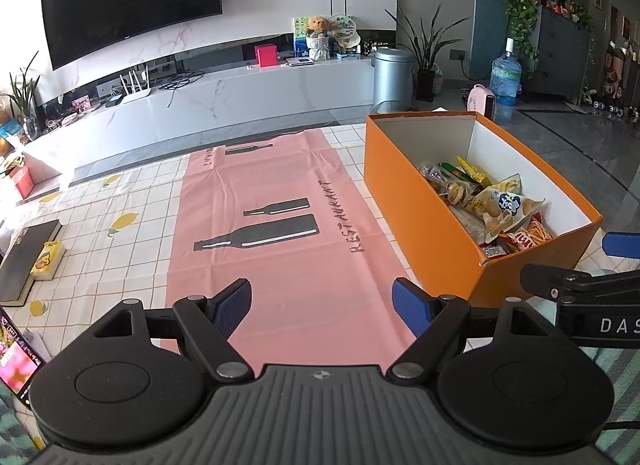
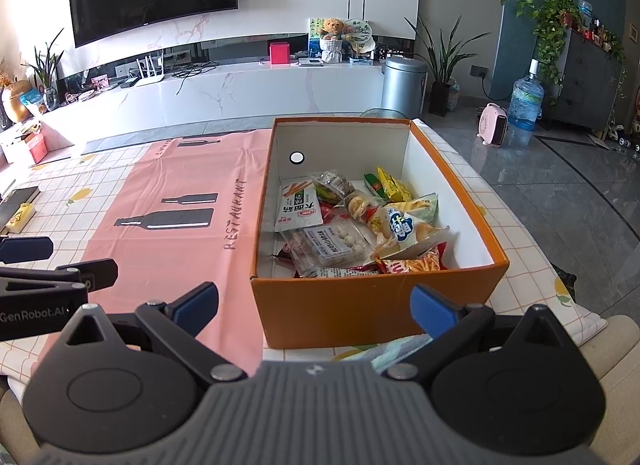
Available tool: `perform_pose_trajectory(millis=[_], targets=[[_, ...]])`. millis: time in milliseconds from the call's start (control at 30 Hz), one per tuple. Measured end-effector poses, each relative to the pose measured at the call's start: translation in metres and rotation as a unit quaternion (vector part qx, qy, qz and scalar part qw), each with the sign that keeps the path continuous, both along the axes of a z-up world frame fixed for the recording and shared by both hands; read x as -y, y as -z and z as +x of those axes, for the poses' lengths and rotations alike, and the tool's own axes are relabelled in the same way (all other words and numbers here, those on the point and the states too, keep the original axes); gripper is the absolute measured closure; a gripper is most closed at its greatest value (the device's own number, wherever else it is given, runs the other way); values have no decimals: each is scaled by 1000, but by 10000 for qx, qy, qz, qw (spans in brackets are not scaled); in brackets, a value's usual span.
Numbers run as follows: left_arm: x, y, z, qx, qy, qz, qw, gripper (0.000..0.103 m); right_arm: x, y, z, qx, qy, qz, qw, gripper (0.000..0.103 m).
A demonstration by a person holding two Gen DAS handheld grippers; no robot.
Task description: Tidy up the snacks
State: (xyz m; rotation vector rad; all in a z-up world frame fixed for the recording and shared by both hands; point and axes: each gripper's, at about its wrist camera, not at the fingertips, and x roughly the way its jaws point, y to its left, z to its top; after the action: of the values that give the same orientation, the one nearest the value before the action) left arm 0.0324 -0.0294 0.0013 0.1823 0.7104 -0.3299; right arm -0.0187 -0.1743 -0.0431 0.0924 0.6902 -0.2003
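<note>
While the orange box [image 2: 376,305] sits packed with snack packets [image 2: 360,225] on the pink mat [image 1: 280,233], both tongs — left gripper [image 1: 322,307] and right gripper [image 2: 314,307] — gape wide, holding nothing.

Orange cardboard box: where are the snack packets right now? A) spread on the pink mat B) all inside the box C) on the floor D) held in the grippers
B: the snack packets lie piled inside the orange cardboard box; both grippers are open and hold nothing, and the pink mat is bare.
</note>
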Motion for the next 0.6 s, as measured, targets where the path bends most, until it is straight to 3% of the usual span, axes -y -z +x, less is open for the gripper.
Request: perform_pose_trajectory(millis=[600], targets=[[-1,-4,-3,82,46,-28,10000,9,0,-2,0,-4,-25,-8,10000,4]])
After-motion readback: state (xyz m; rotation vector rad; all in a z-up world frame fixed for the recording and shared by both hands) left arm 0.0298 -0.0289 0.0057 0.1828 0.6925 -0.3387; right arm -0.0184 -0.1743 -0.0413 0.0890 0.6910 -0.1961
